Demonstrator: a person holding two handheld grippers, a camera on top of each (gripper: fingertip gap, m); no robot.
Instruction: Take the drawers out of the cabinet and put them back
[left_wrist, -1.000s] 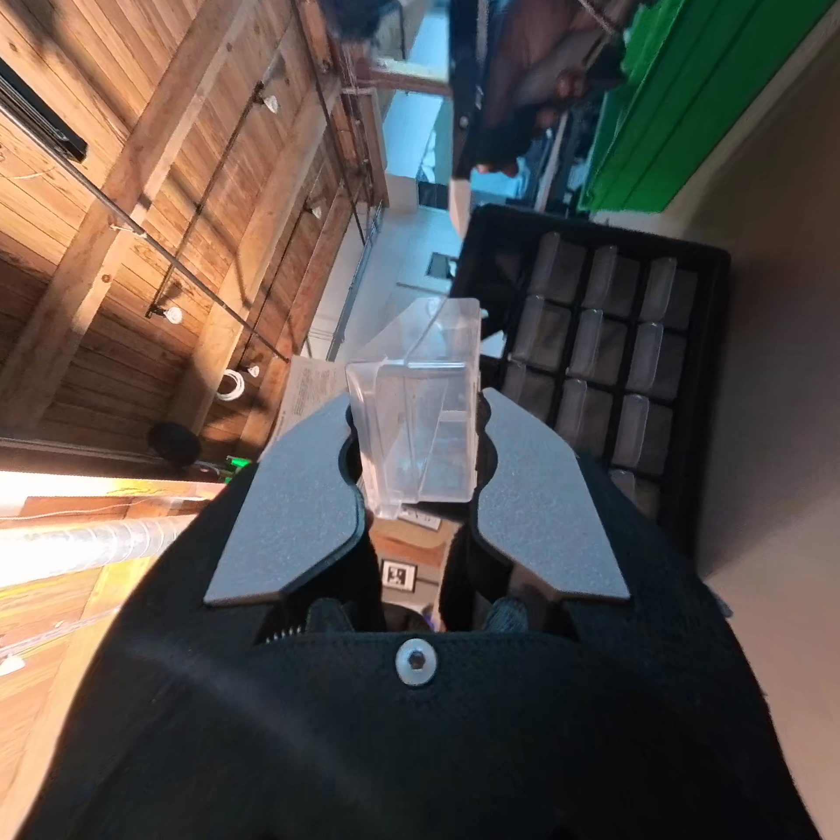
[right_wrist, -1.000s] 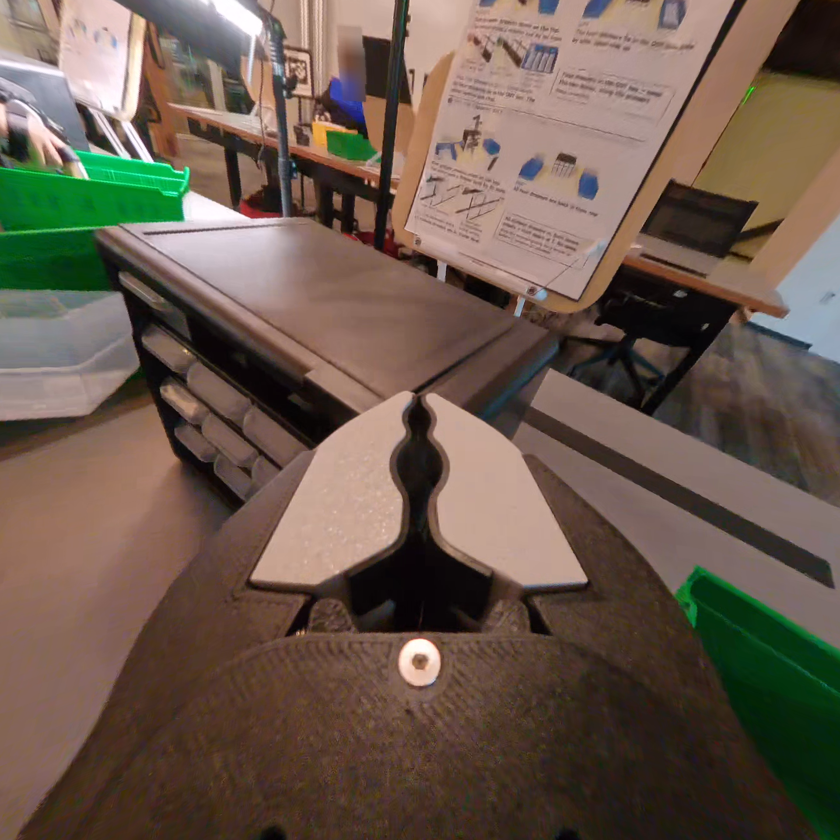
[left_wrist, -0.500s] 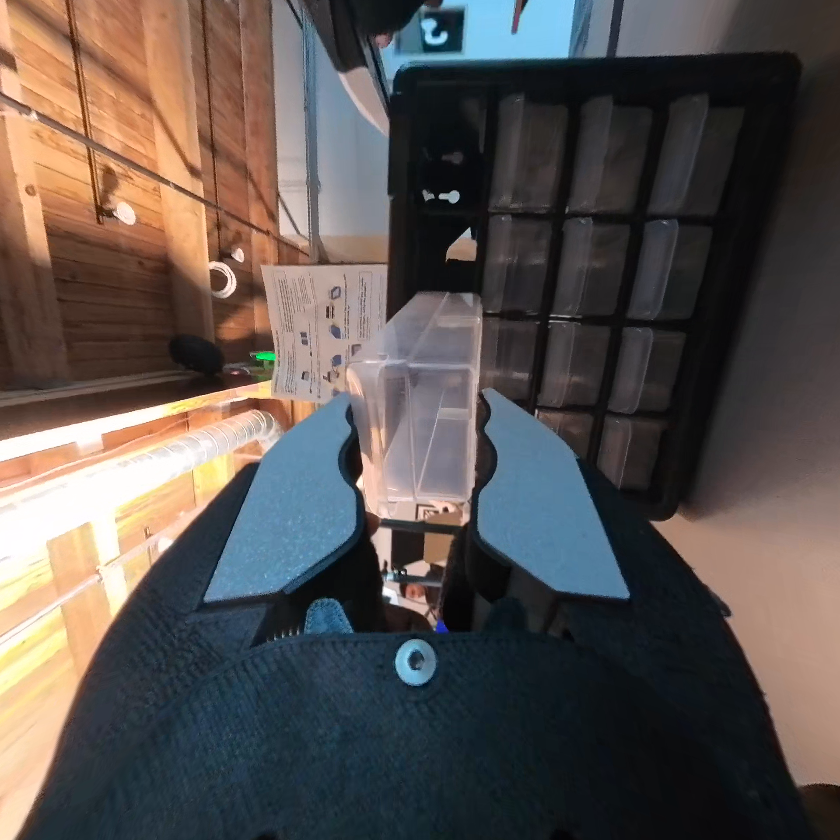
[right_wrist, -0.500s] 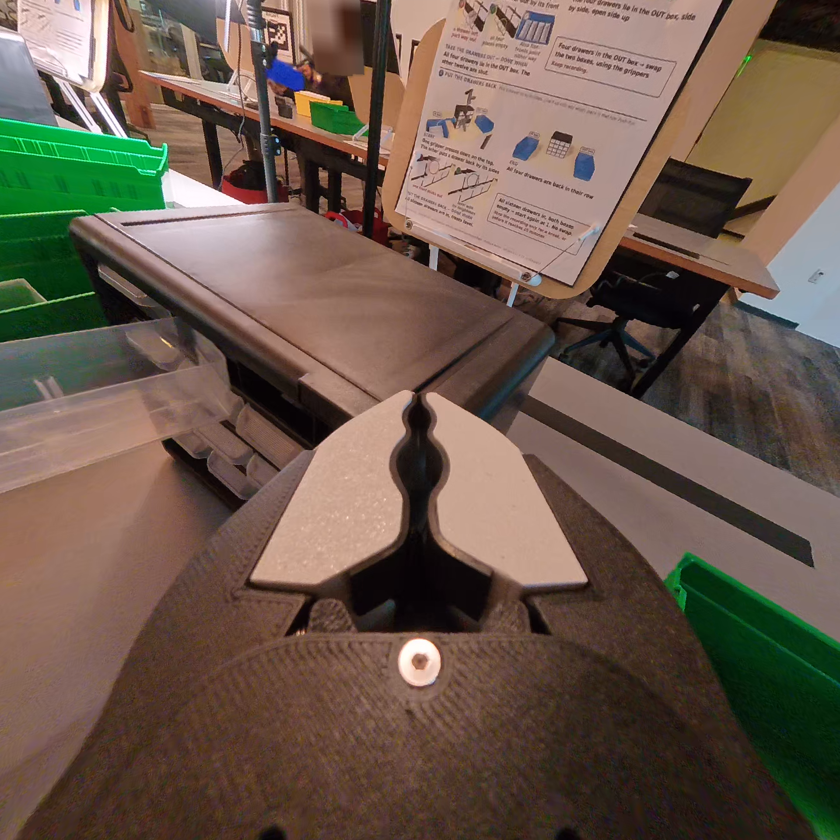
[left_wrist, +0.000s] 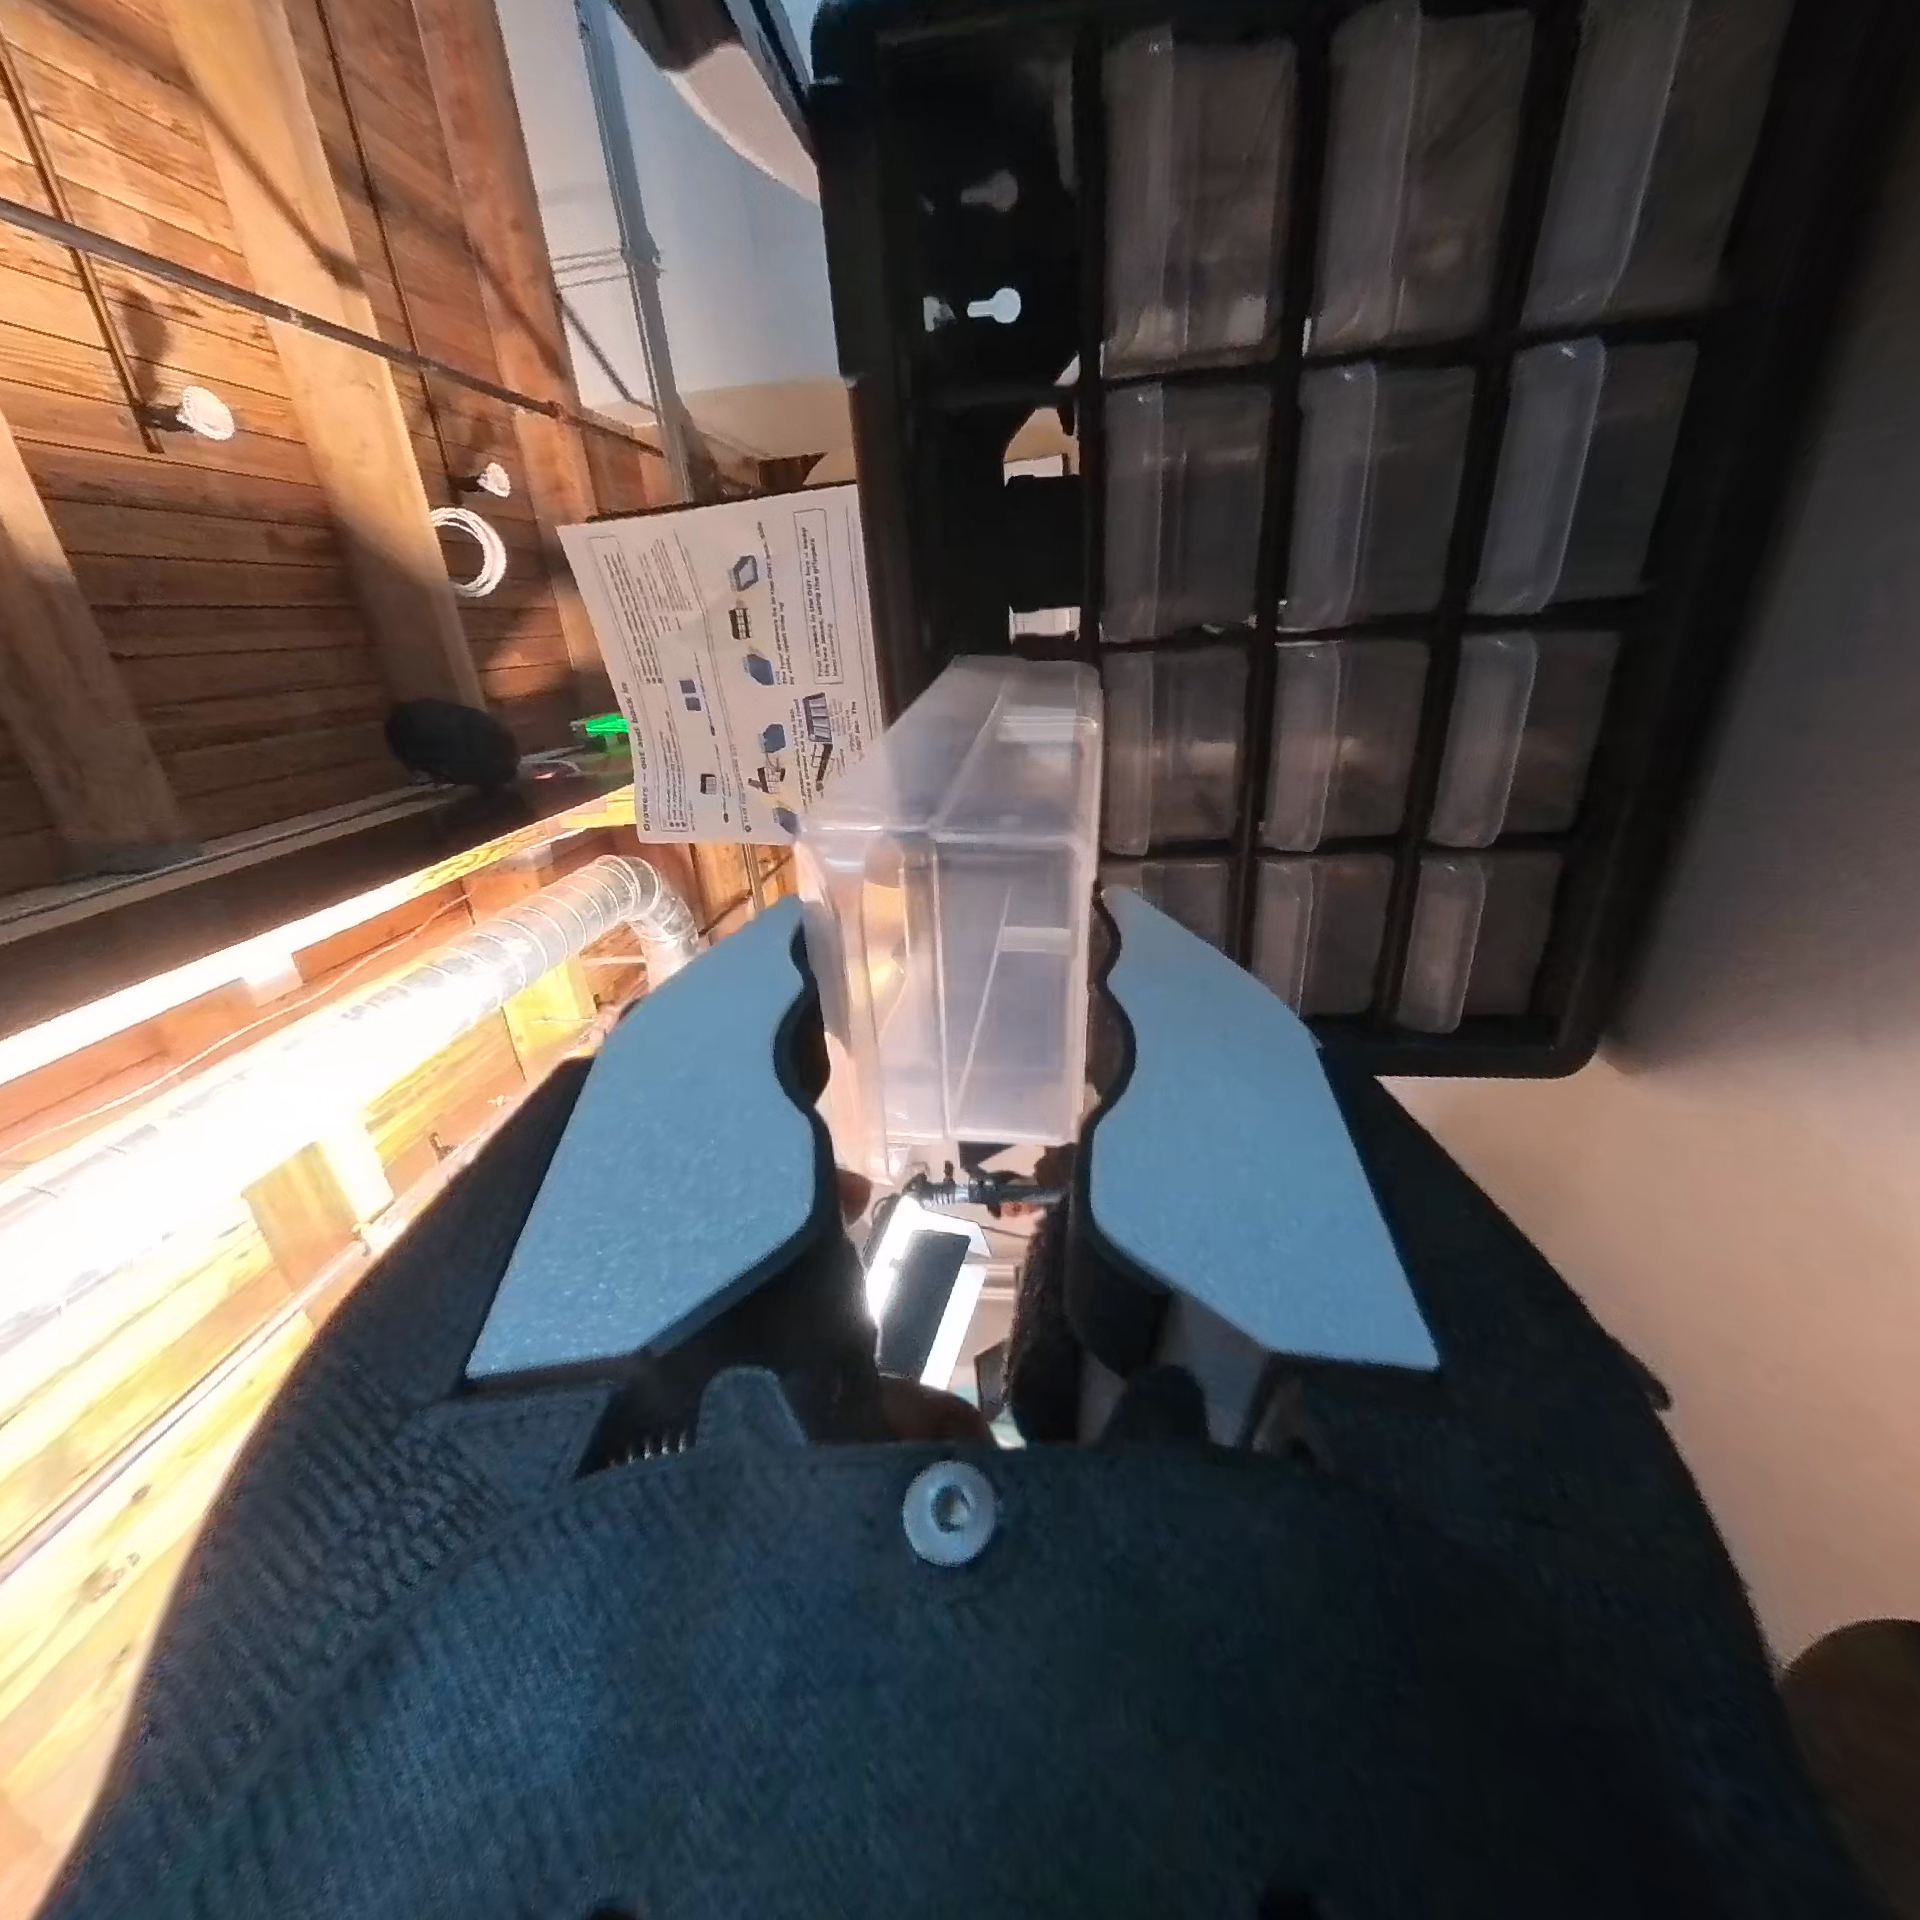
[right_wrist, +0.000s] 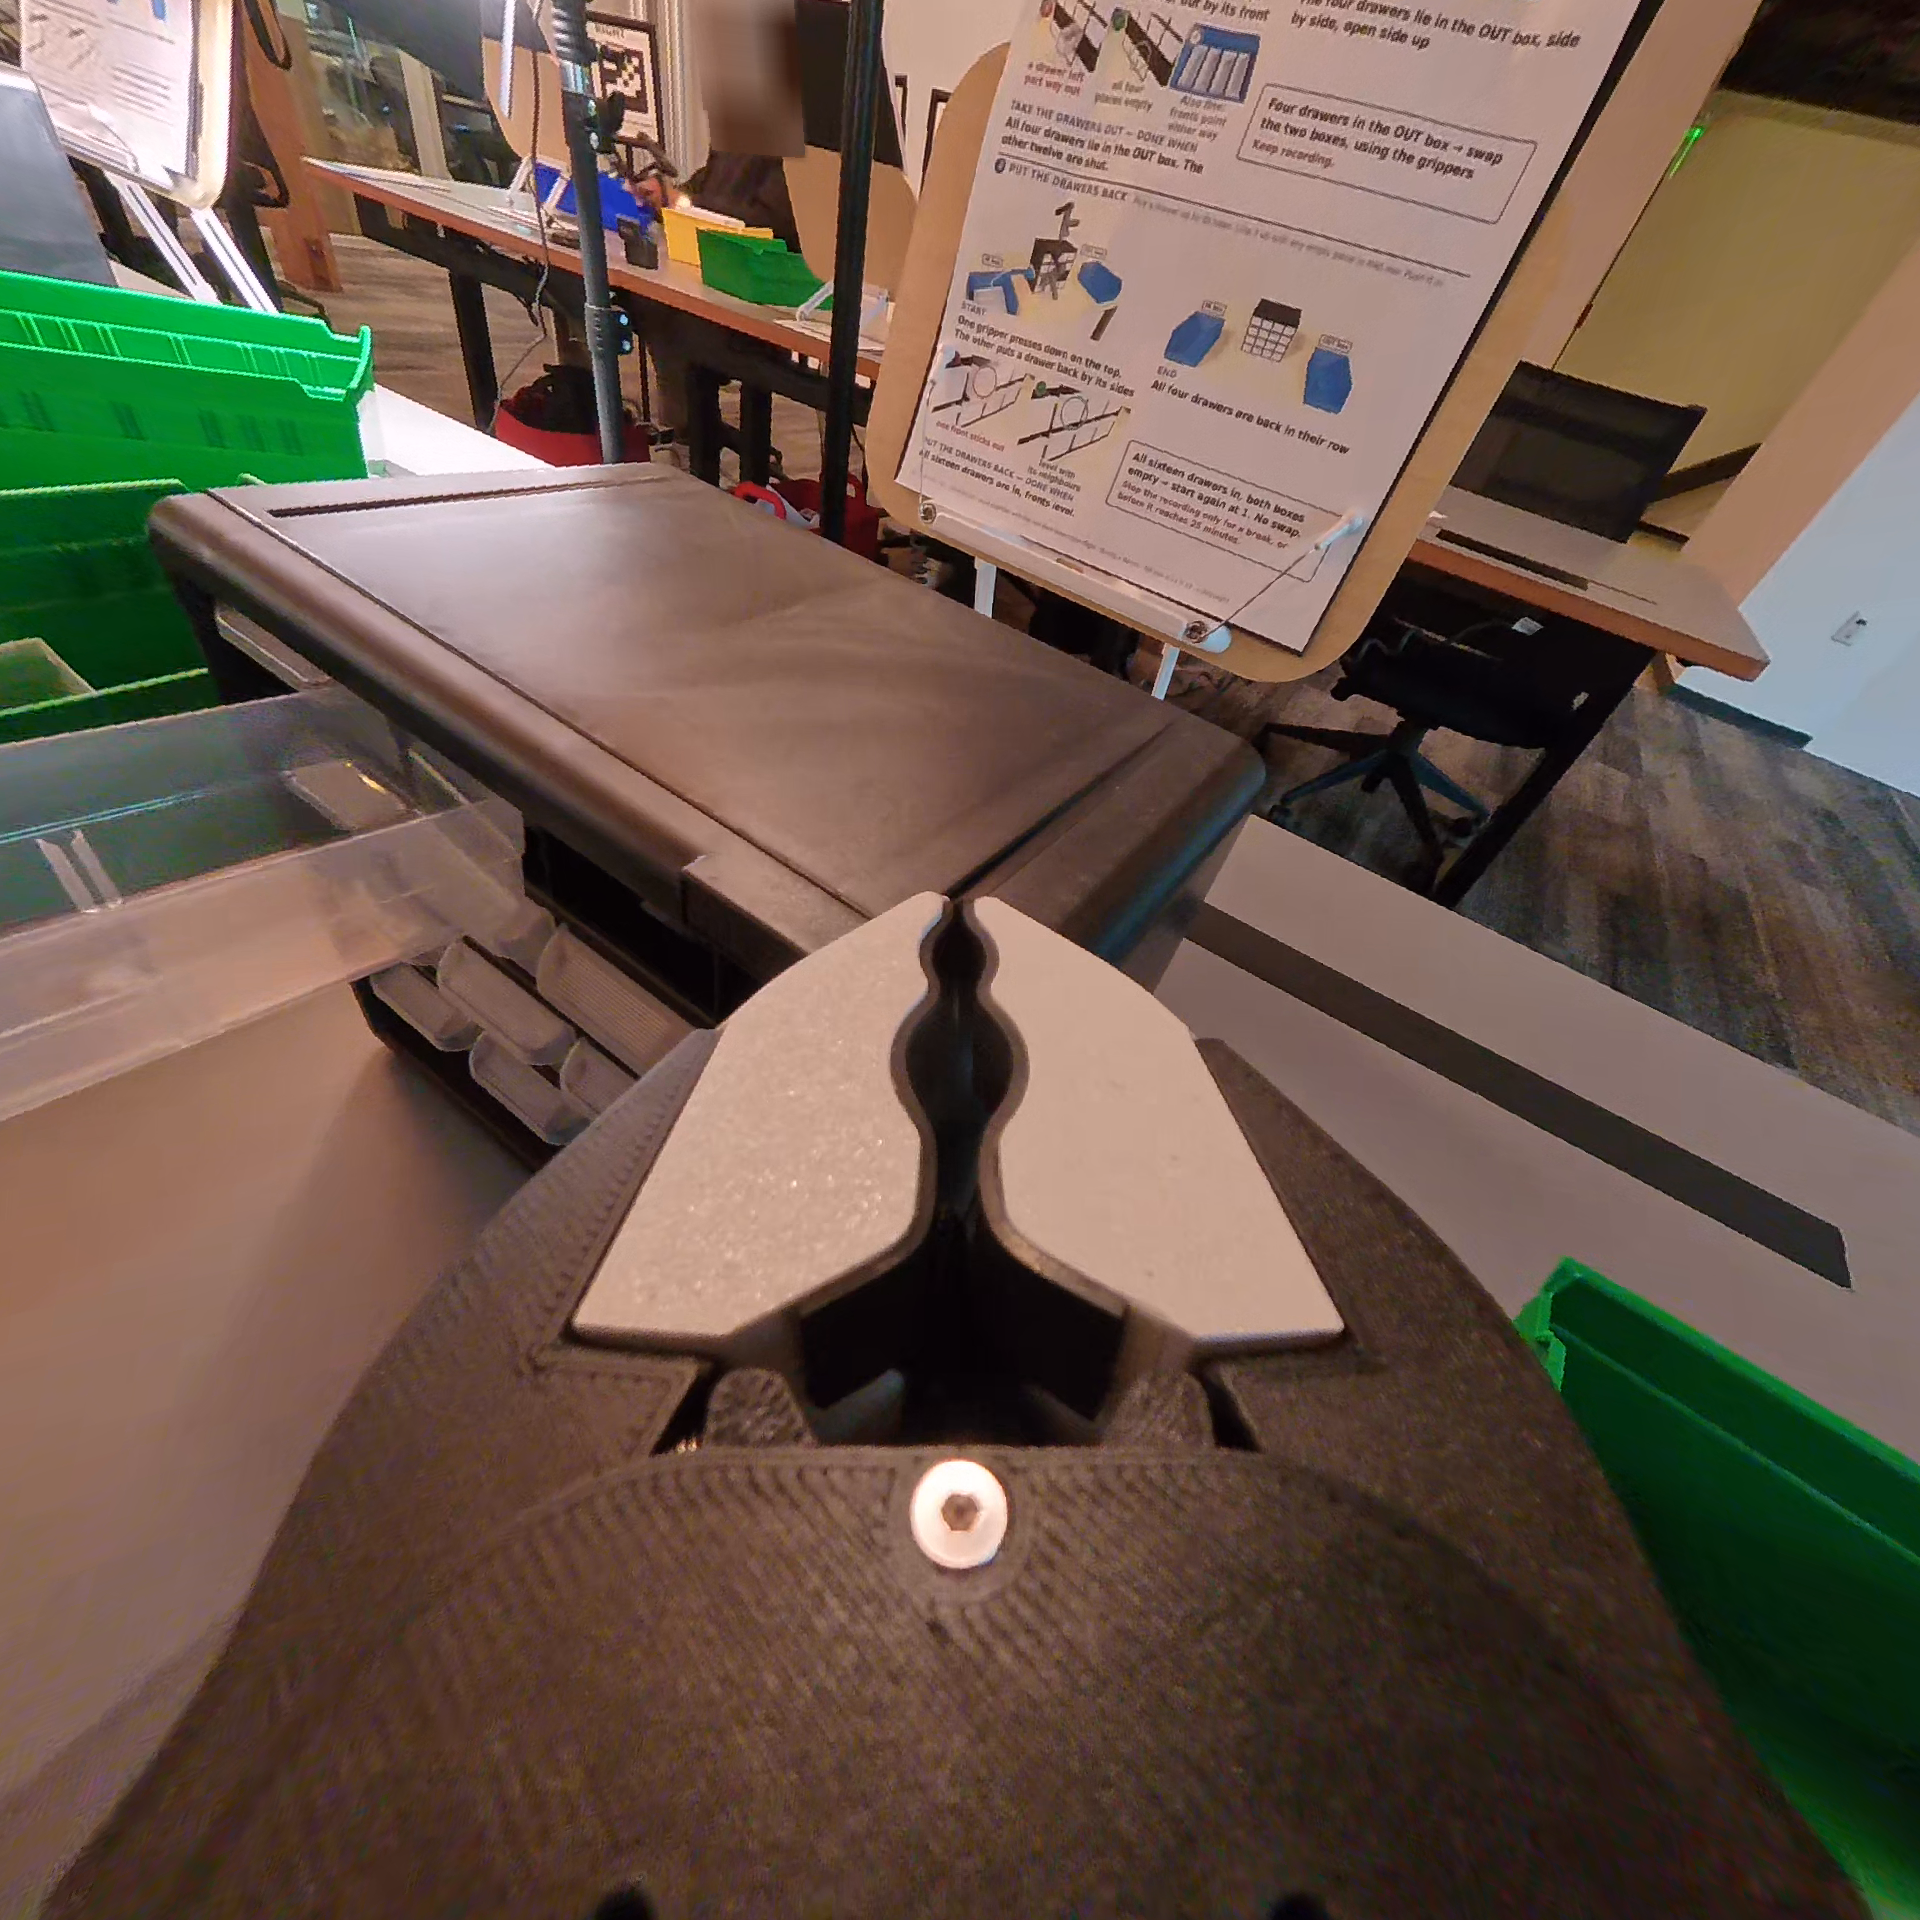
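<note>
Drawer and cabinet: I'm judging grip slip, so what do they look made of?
The drawer looks like clear, glossy hard plastic: the poster and room show through its walls, and its edges catch highlights. The cabinet looks like black moulded plastic with a satin finish: soft, broad sheen on its top, rounded corners. Neither can be confirmed by sight alone.

drawer (left_wrist: 961, 914) between left tool (left_wrist: 951, 935) fingers | cabinet (left_wrist: 1351, 520) just ahead
</note>
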